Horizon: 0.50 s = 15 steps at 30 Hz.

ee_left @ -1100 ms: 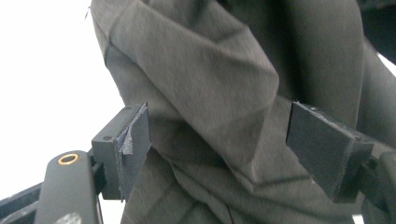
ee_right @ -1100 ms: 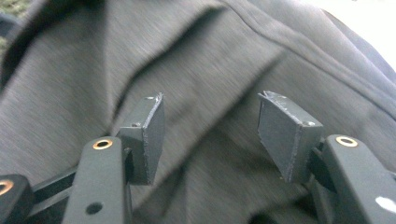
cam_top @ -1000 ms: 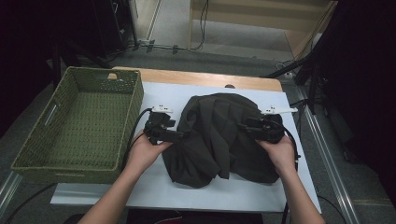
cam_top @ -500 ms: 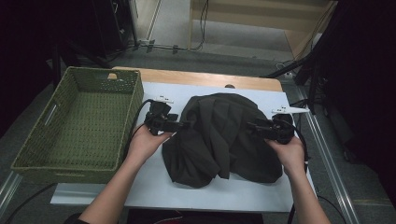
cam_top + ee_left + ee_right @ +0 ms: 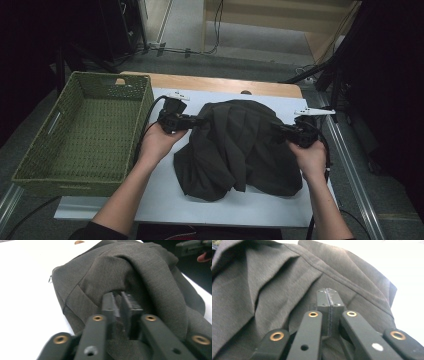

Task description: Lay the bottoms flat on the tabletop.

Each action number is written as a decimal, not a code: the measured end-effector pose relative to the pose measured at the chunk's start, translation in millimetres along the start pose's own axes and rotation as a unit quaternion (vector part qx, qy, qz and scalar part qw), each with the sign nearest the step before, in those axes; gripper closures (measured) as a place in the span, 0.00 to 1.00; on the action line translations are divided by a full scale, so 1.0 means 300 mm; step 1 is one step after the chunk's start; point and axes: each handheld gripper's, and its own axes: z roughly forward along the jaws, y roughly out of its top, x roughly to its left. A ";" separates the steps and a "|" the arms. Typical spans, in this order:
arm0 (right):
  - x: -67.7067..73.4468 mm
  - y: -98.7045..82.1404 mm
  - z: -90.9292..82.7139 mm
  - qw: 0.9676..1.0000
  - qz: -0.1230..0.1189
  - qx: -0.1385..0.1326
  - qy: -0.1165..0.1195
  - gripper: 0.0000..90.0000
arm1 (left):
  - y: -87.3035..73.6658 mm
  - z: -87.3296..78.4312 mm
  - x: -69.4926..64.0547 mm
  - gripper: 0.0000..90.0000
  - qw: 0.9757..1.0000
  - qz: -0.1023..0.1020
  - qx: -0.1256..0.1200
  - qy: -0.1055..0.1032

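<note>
- Dark garment (image 5: 237,147) is what I'm working on here, a crumpled charcoal piece lying on the white sheet (image 5: 165,200) in the middle of the table, just to the right of the green woven basket (image 5: 75,135). From the high view I've got it pinched at both sides: left gripper (image 5: 197,121) on its left edge, right gripper (image 5: 277,129) on its right edge. Nothing is in the basket yet, so I'd say I'm only at the grab stage. The lifting, plus any folding or moving over to the basket, is all ahead of me.
- Same view, pose-wise: both my forearms come in from the bottom and angle outward, hands roughly level with each other on either side of the cloth, both grippers pointing inward toward it. My left hand (image 5: 157,142) sits near the basket's right wall, my right hand (image 5: 310,157) near the right edge of the sheet.
- Left gripper view: jaws have just been closing and now sit nearly together, with a fold of the fabric (image 5: 120,277) bunched up over and between the tips. Looks like a solid bite.
- Right gripper view: jaws have also just clamped down, pressed flat against each other with a seam of the fabric (image 5: 287,282) caught in them, and the cloth slopes away on both sides.
</note>
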 end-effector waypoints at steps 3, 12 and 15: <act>0.003 0.018 0.014 1.000 -0.001 0.002 -0.006 0.97 | 0.025 0.004 0.007 1.00 1.000 0.003 -0.008 -0.001; 0.013 0.041 0.071 1.000 0.003 0.004 -0.016 0.97 | 0.096 0.055 0.019 1.00 1.000 0.002 -0.024 -0.001; 0.018 0.047 0.081 1.000 0.004 0.003 -0.019 0.97 | 0.106 0.086 0.011 1.00 1.000 0.007 -0.015 -0.006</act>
